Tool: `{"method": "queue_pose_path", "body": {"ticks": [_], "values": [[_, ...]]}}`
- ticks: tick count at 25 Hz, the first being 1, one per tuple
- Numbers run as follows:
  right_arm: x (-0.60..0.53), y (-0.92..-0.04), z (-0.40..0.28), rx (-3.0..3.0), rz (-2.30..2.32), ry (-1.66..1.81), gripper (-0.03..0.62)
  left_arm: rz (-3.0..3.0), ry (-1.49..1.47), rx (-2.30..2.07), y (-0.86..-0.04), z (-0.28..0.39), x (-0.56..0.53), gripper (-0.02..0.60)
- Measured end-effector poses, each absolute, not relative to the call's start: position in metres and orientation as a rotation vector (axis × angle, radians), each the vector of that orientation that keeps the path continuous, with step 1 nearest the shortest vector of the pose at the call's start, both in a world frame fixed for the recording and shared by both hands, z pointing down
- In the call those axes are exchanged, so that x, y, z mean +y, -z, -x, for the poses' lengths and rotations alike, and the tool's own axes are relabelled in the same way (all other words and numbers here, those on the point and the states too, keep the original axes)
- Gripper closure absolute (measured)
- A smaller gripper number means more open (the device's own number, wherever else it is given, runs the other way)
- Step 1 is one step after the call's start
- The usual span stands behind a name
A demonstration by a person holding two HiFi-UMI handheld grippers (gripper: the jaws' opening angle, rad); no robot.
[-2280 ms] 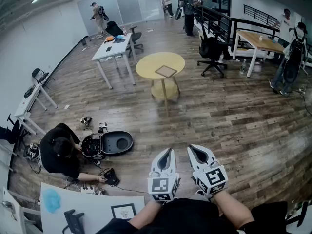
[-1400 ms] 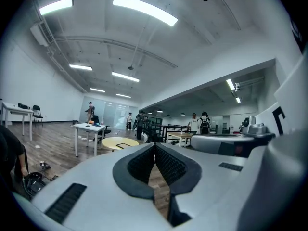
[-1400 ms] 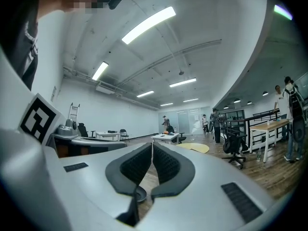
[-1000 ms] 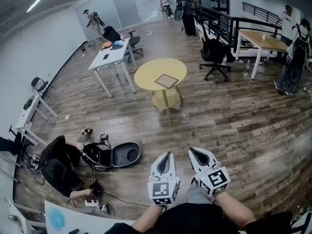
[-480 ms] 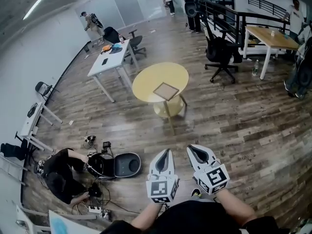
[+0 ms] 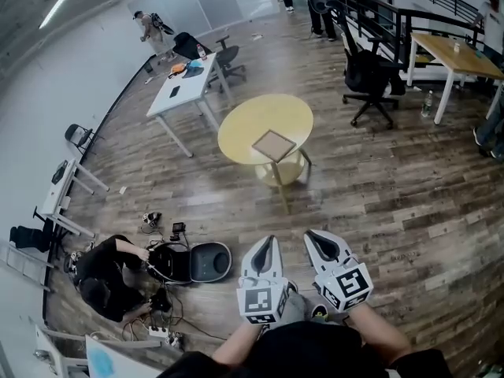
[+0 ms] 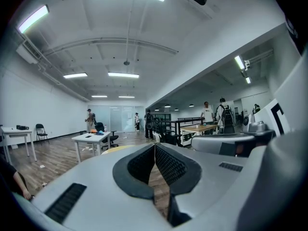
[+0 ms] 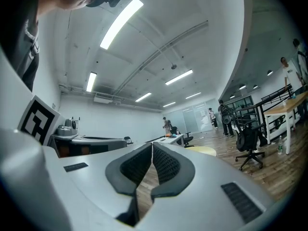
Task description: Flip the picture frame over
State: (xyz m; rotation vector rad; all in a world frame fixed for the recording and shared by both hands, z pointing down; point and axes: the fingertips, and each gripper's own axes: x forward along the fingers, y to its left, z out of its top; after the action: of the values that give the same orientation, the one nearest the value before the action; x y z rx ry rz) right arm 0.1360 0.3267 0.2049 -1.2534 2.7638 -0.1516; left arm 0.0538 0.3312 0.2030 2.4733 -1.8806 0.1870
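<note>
The left hand-held gripper (image 6: 269,242) and right hand-held gripper (image 6: 310,237) are clenched empty, well apart from the round counter (image 6: 240,124); the picture frame (image 6: 273,145) lies flat on it.

Left gripper (image 7: 155,145), jaws together and empty, faces a white desk (image 7: 90,137).

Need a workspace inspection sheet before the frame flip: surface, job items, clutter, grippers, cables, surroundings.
Surface: round yellow table on the wood floor, ahead of the person.
Job's things: picture frame lies flat on the table, toward its near edge; can't tell which face is up.
Clutter: open black case on the floor, crouching person beside it.
Grippers: left gripper and right gripper both shut, empty, well short of the table.
Cables: loose cables on the floor by the crouching person.
Surroundings: white desk, office chair, wooden desk.
</note>
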Motion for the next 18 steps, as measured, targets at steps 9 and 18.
{"method": "queue_pose_path", "body": {"ticks": [9,18], "values": [[0.236,-0.219,-0.108,2.793,1.308,0.139,0.572,-2.480,-0.177,-1.848,-0.220,-0.024,0.242,0.558],[0.115,-0.209,-0.049,2.836,1.334,0.071,0.572,-2.505,-0.131,-1.828,-0.212,0.032,0.117,0.558]]}}
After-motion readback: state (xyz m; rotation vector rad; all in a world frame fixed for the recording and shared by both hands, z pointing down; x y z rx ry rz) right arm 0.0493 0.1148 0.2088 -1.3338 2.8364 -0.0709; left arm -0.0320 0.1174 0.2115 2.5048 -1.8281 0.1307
